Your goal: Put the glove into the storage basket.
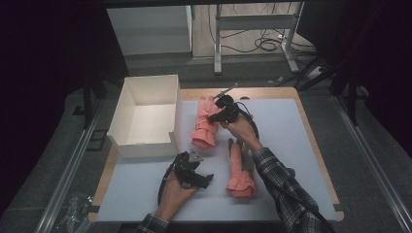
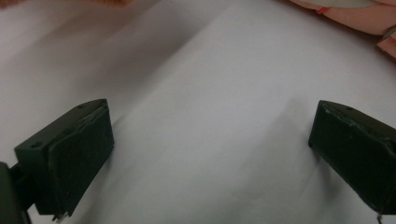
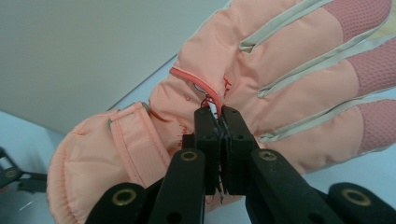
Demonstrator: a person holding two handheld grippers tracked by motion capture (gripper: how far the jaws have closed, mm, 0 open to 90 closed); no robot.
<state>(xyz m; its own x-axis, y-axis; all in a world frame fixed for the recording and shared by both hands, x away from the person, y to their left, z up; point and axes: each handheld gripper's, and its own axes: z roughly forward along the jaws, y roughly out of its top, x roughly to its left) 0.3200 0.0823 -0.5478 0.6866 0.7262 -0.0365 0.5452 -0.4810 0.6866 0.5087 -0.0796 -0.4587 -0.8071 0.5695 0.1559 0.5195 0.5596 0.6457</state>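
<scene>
The right gripper (image 3: 219,122) is pinching a fold of the far glove (image 3: 261,88), its jaws pressed together on the fabric near a coral-trimmed seam on the back of the hand. In the high view that gripper (image 1: 219,108) is reaching over the same glove (image 1: 204,125), which is lying on the white mat (image 1: 291,145) covering the bench, just beside the open white box (image 1: 145,114). Whether the glove is being lifted off the mat is hard to judge from above.

The left gripper (image 1: 195,165) is hovering low over the mat near the front, between the box and the near glove (image 1: 240,170). Its jaws are standing wide apart with nothing between them, and in the left gripper view the bare mat (image 2: 205,116) is showing between them, with an edge of peach glove (image 2: 345,14) sitting at the top right corner.

The near glove is lying flat, cuff toward the person, partly under the plaid sleeve (image 1: 286,189) of the right arm.
</scene>
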